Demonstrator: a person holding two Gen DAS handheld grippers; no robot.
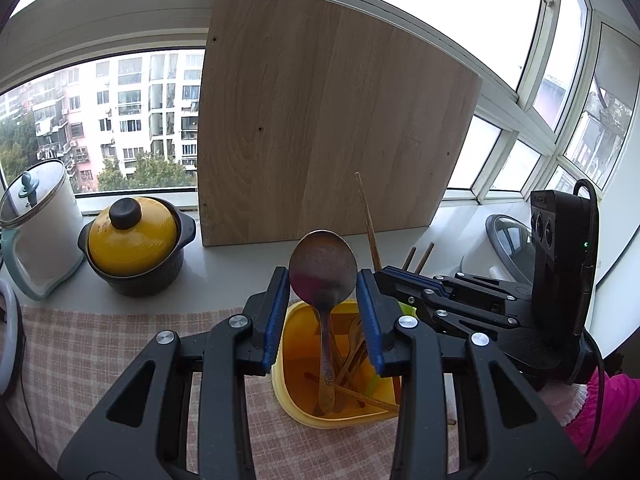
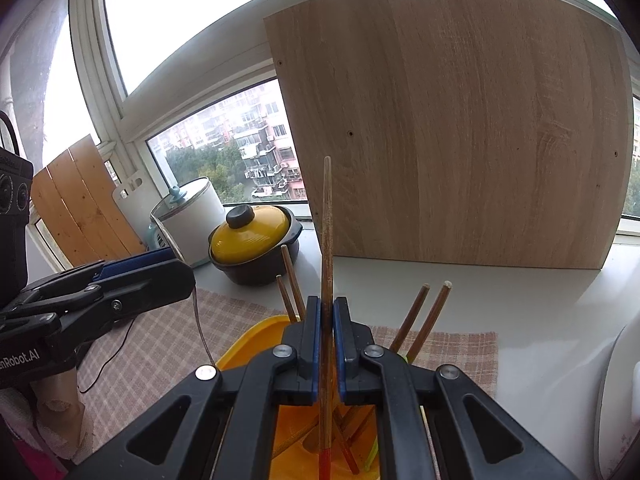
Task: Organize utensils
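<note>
A yellow holder [image 1: 304, 400] stands on the checked cloth with several wooden utensils inside. A metal spoon [image 1: 323, 270] stands upright in it, bowl up, between the pads of my left gripper [image 1: 322, 280], which is open with small gaps on both sides of the bowl. My right gripper [image 2: 327, 312] is shut on a wooden chopstick [image 2: 327, 220] with a red lower end, held upright over the holder [image 2: 256, 340]. More chopsticks [image 2: 424, 316] lean out of the holder. The left gripper also shows at the left of the right wrist view.
A large wooden board [image 1: 320, 120] leans against the window behind the holder. A yellow-lidded black pot [image 1: 134, 240] and a white glass-lidded container [image 1: 40, 216] stand on the sill at left. A white appliance [image 2: 616, 400] is at right. A plank panel [image 2: 80, 208] leans at far left.
</note>
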